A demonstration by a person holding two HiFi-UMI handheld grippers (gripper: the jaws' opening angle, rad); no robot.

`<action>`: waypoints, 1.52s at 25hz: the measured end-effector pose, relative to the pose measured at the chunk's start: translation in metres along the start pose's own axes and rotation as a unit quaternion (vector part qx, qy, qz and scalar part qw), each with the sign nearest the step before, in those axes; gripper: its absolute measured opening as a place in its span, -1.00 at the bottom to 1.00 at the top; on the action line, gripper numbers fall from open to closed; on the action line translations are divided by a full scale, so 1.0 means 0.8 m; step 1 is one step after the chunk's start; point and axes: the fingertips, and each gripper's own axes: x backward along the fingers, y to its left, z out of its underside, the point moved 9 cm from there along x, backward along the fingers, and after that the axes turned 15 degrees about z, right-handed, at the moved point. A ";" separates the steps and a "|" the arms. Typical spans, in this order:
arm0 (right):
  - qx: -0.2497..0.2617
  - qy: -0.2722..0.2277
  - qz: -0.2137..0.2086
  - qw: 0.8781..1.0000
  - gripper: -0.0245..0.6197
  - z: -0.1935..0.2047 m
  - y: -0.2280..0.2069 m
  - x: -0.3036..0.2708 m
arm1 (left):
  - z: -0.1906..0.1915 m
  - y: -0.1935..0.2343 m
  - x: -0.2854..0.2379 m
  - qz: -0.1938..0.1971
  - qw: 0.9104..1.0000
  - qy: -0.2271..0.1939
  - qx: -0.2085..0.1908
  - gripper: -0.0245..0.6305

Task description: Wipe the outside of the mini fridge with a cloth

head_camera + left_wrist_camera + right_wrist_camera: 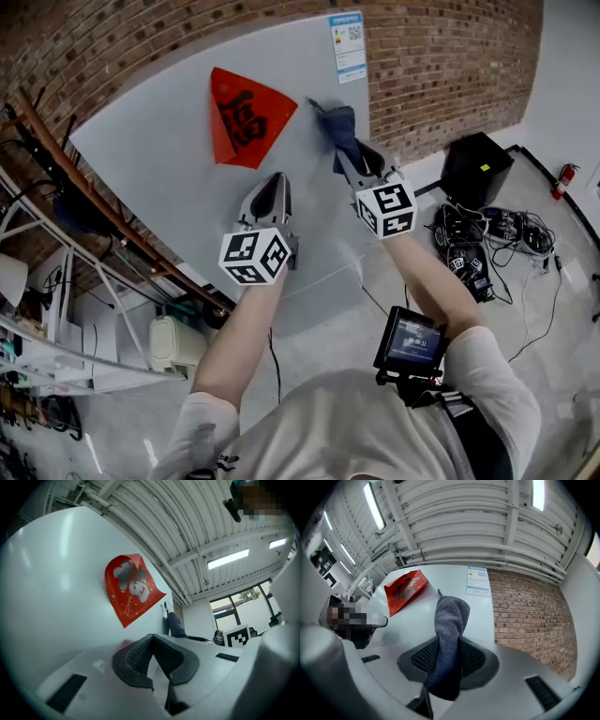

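Fridge (159, 150) fills the view as one broad white face set against a brick wall (450, 66), with a red sticker (246, 117) and a label (348, 47) on it. The right hand-held gripper (354, 157) is clamped on a grey cloth (339, 127), whose free end meets the white face between sticker and label. The left hand-held gripper (274, 186) hovers below the sticker, jaws together on nothing. Wiping looks under way; no streaks show what is done, so I'd judge most of the face is still to cover.
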 end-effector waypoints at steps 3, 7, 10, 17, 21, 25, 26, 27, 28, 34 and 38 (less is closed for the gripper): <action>0.006 -0.004 -0.024 1.000 -0.57 -0.002 0.036 0.015 | -0.001 0.009 0.032 -0.010 1.000 0.005 0.003 -0.92; 0.019 -0.009 -0.061 0.998 -0.57 0.000 0.096 0.036 | -0.003 0.022 0.078 -0.028 1.000 0.010 0.005 -0.92; 0.022 -0.007 -0.091 0.996 -0.57 0.001 0.147 0.047 | -0.006 0.032 0.118 -0.047 0.999 0.014 0.007 -0.92; 0.010 -0.008 -0.154 0.988 -0.57 -0.003 0.270 0.057 | -0.016 0.061 0.212 -0.097 0.995 0.029 0.000 -0.92; 0.007 -0.015 -0.185 0.983 -0.57 -0.009 0.337 0.061 | -0.025 0.076 0.264 -0.128 0.991 0.034 -0.008 -0.92; 0.001 -0.018 -0.210 0.978 -0.57 -0.011 0.392 0.061 | -0.035 0.088 0.304 -0.152 0.987 0.042 -0.015 -0.92; 0.000 -0.019 -0.215 0.977 -0.57 -0.011 0.404 0.060 | -0.037 0.090 0.312 -0.157 0.986 0.044 -0.017 -0.92; -0.001 -0.020 -0.219 0.976 -0.57 -0.011 0.415 0.060 | -0.039 0.092 0.320 -0.161 0.986 0.047 -0.019 -0.92; -0.002 -0.020 -0.223 0.975 -0.57 -0.011 0.425 0.059 | -0.040 0.094 0.327 -0.165 0.985 0.049 -0.020 -0.92; 0.005 -0.015 -0.221 0.975 -0.57 -0.001 0.463 0.046 | -0.042 0.110 0.354 -0.183 0.981 0.059 -0.017 -0.91; 0.012 -0.017 -0.218 0.976 -0.57 -0.001 0.462 0.044 | -0.039 0.116 0.353 -0.183 0.981 0.062 -0.012 -0.91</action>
